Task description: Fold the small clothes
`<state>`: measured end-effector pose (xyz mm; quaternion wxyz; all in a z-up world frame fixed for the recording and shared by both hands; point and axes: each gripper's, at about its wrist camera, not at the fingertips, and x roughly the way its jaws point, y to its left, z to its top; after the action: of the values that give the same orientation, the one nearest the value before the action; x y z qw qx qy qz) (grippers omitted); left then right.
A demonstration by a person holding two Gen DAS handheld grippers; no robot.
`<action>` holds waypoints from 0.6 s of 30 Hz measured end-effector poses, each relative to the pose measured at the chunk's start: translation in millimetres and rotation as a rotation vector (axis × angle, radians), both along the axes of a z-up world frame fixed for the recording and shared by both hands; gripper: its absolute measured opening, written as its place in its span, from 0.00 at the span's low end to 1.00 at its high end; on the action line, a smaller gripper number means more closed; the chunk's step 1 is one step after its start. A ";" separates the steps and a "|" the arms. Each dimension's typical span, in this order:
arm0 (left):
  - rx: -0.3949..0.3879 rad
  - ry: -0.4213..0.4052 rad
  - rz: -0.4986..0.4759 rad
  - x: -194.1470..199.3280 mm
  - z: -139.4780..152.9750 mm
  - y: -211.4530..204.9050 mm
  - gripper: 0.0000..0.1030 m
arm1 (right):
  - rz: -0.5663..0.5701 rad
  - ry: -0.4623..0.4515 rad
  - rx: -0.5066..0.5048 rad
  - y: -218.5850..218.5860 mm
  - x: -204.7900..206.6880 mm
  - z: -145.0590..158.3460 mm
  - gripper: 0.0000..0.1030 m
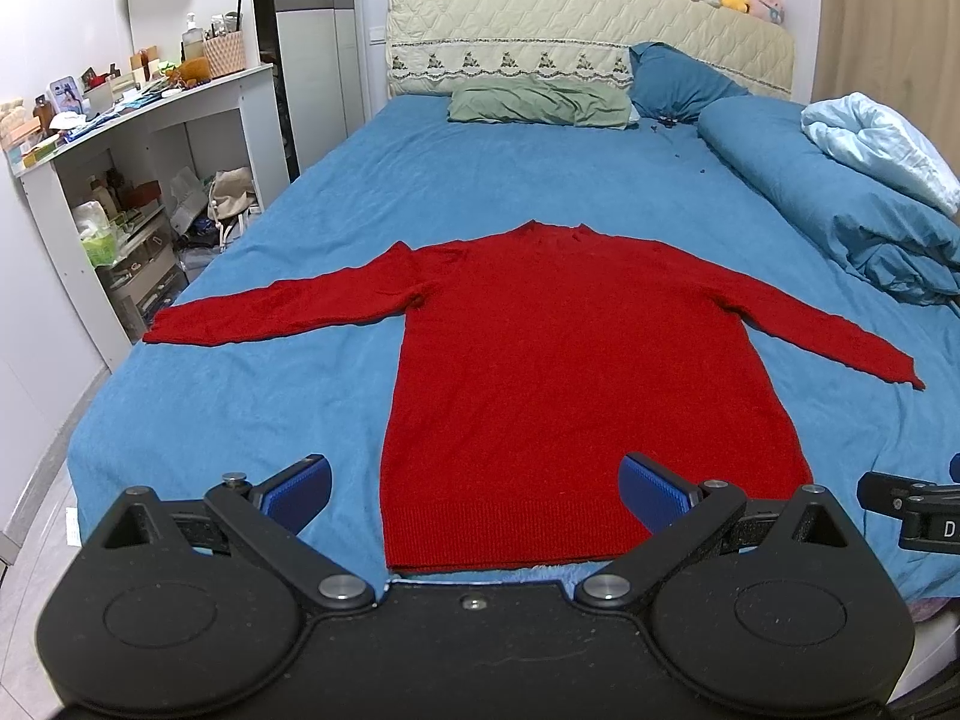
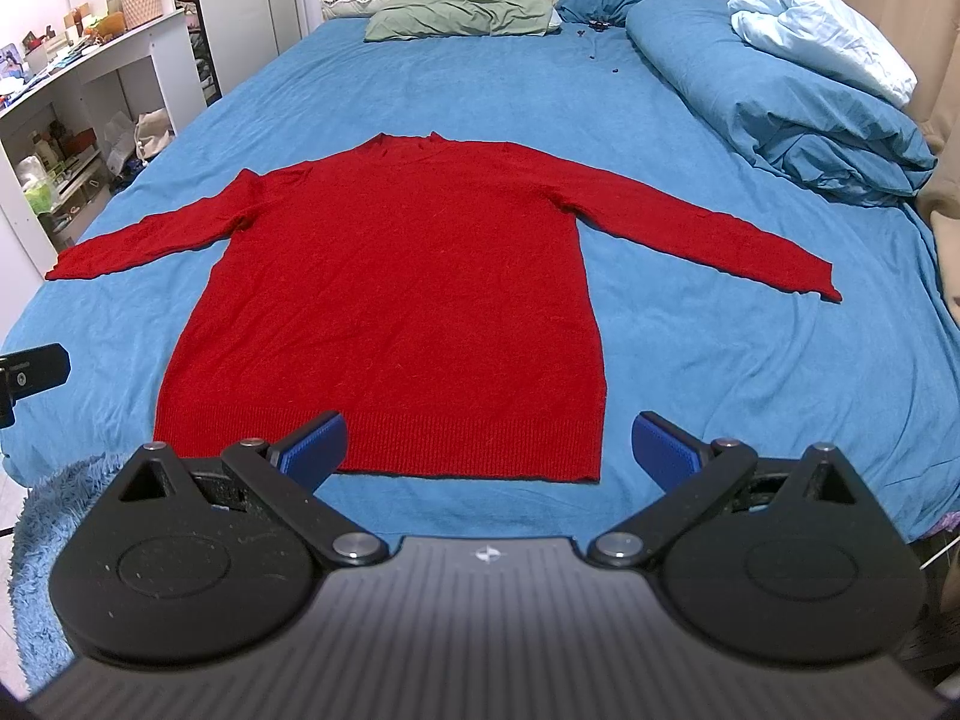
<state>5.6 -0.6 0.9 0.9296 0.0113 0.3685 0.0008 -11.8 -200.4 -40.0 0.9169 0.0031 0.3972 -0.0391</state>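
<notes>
Sweater (image 1: 570, 372): lying flat on the bed (image 1: 240, 420), sleeves spread, hem nearest, collar pointing away.
Left gripper (image 1: 474, 489): hovering wide apart over the hem.
Right gripper (image 2: 489, 441): hovering apart, equally near.

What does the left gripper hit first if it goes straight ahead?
Probably the red sweater: the open left gripper points at its hem, no object between. Height above the bed sheet is unclear.
</notes>
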 end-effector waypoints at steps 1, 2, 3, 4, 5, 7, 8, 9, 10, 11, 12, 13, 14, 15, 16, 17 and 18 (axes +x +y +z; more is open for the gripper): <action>0.000 0.000 0.000 0.1 0.1 0.1 1.00 | 0.000 0.001 0.000 -0.1 0.0 0.0 1.00; 0.000 0.001 0.000 0.0 0.0 0.1 1.00 | 0.000 0.001 0.000 -0.1 0.0 0.1 1.00; 0.001 0.001 0.000 0.0 0.1 0.5 1.00 | 0.000 0.001 0.000 -0.3 -0.2 0.0 1.00; 0.000 0.000 0.000 0.0 0.1 0.3 1.00 | 0.000 0.001 0.001 -0.3 -0.3 -0.1 1.00; 0.000 0.001 0.000 0.0 0.1 0.4 1.00 | 0.001 0.001 0.000 -0.3 -0.1 -0.1 1.00; -0.001 0.000 -0.001 -0.1 0.0 0.1 1.00 | 0.000 0.002 0.000 -0.2 0.2 0.0 1.00; 0.000 -0.001 -0.001 -0.2 0.0 0.4 1.00 | 0.000 0.001 0.000 -0.2 0.1 0.0 1.00; 0.000 0.000 -0.001 -0.3 -0.1 0.7 1.00 | 0.000 0.001 0.001 -0.4 0.0 0.0 1.00; -0.001 0.000 -0.001 -0.3 -0.2 0.4 1.00 | 0.001 0.001 0.000 -0.2 0.2 -0.1 1.00; -0.001 -0.001 0.000 -0.4 -0.2 0.5 1.00 | 0.000 0.001 0.000 -0.3 0.2 0.1 1.00; -0.002 -0.001 0.000 -0.2 0.0 0.9 1.00 | -0.001 0.000 0.001 1.0 1.7 -0.2 1.00; -0.002 0.000 0.000 -0.3 0.0 1.0 1.00 | -0.001 0.001 0.003 0.9 1.8 -0.3 1.00; -0.002 -0.001 0.000 -0.3 -0.1 0.9 1.00 | -0.002 0.001 0.003 1.0 1.7 -0.2 1.00; -0.002 0.000 0.000 -0.3 0.0 0.9 1.00 | -0.003 0.000 0.002 1.0 1.7 -0.3 1.00; -0.002 0.000 0.000 -0.2 0.0 0.8 1.00 | -0.002 0.001 0.002 1.0 1.7 -0.2 1.00; -0.001 0.000 0.000 -0.4 0.1 1.1 1.00 | -0.001 0.001 0.003 0.9 1.7 -0.2 1.00; -0.001 0.000 0.000 -0.5 0.2 1.3 1.00 | -0.001 0.001 0.003 0.7 1.6 -0.1 1.00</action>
<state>5.1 0.7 1.1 0.9295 0.0106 0.3687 0.0005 -10.2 -199.7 -40.1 0.9168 0.0048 0.3975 -0.0392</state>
